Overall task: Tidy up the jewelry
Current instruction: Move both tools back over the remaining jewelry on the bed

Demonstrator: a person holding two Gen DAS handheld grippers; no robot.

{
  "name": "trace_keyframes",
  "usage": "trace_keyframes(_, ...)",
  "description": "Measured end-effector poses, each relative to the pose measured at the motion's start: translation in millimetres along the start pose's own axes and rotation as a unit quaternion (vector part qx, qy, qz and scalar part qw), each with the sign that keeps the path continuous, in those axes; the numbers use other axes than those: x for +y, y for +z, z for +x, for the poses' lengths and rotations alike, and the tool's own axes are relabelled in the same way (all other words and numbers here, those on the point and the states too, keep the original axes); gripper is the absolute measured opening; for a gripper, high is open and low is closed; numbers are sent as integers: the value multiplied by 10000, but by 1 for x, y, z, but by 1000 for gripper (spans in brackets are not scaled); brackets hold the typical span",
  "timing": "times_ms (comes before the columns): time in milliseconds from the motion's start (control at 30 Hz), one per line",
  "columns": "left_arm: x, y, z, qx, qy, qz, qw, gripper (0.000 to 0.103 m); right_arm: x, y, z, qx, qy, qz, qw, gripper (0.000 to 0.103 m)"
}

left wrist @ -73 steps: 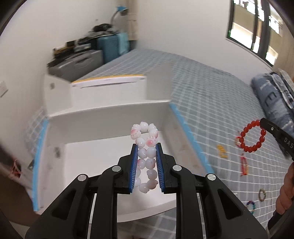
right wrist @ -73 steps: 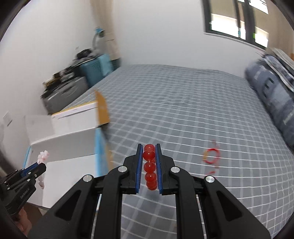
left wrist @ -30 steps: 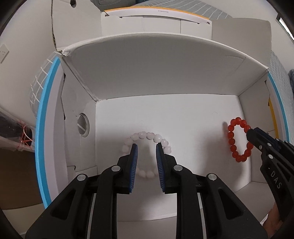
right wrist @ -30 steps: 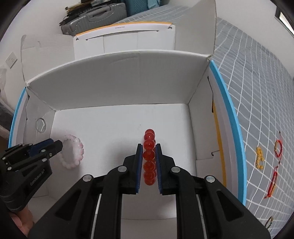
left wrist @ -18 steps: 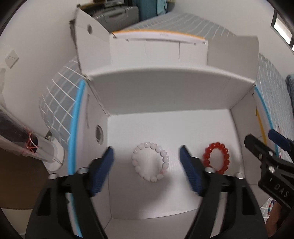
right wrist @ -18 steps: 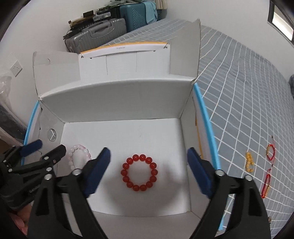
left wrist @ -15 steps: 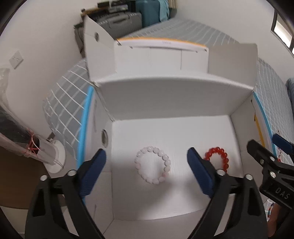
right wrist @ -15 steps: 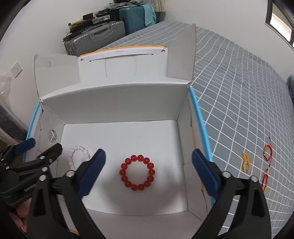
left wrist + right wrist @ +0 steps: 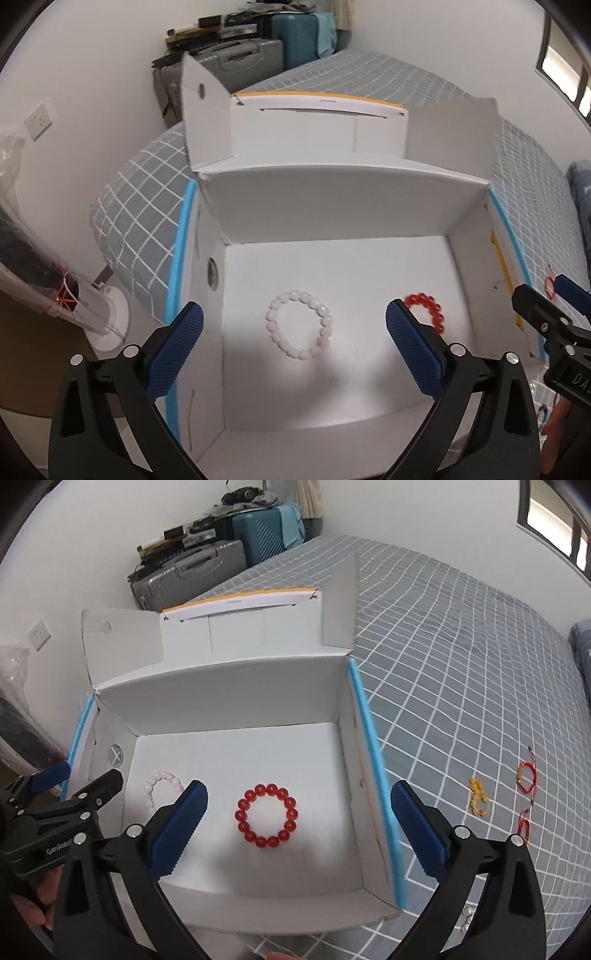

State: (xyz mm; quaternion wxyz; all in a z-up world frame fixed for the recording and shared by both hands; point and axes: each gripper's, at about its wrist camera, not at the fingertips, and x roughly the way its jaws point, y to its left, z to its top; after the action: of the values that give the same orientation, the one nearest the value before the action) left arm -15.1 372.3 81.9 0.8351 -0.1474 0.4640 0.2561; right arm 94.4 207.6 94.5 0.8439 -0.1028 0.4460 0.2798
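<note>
An open white cardboard box [image 9: 332, 206] [image 9: 236, 701] stands on the bed. A pale pink bead bracelet [image 9: 300, 325] [image 9: 162, 782] lies flat on its floor at the left. A red bead bracelet [image 9: 266, 815] [image 9: 424, 306] lies flat to its right. My left gripper [image 9: 295, 350] is wide open and empty above the pink bracelet. My right gripper [image 9: 299, 823] is wide open and empty above the red bracelet. Each gripper shows at the edge of the other's view.
On the grey checked bedspread [image 9: 461, 664] right of the box lie a yellow bead piece [image 9: 478, 797] and red string bracelets [image 9: 526, 775]. Suitcases [image 9: 207, 565] stand by the far wall. A plastic-wrapped object [image 9: 44, 288] stands left of the bed.
Both grippers let go of their bracelets inside the box, opened wide and rose up and back. The pink and red bracelets now lie on the box floor.
</note>
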Motion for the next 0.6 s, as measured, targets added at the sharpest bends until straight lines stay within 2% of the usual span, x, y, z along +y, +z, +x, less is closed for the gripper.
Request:
trace_keyframes(100,-13,-5,-9,-106,-118,142,9998,97,-23,-12,-16,-121,29,200,9997,95)
trace_keyframes(233,-38,-14,-21,-221,-381,297,9986,97,-63,-29,-41,-344,-154,402,9985,95)
trace_keyframes(367,-79,-26,-40,-381,-701,594,9950,97,-100,-48,-66,-523,-467,506,9963,95)
trace_keyframes(467,-113,-34,-54,-504,-1091,761,9898,97,-130,-67,-86,-627,-670,621,9938,95)
trace_keyframes(600,-172,-46,-63,-613,-1289,1177,9827,97,-169,-93,-108,-701,-938,779,9901,95)
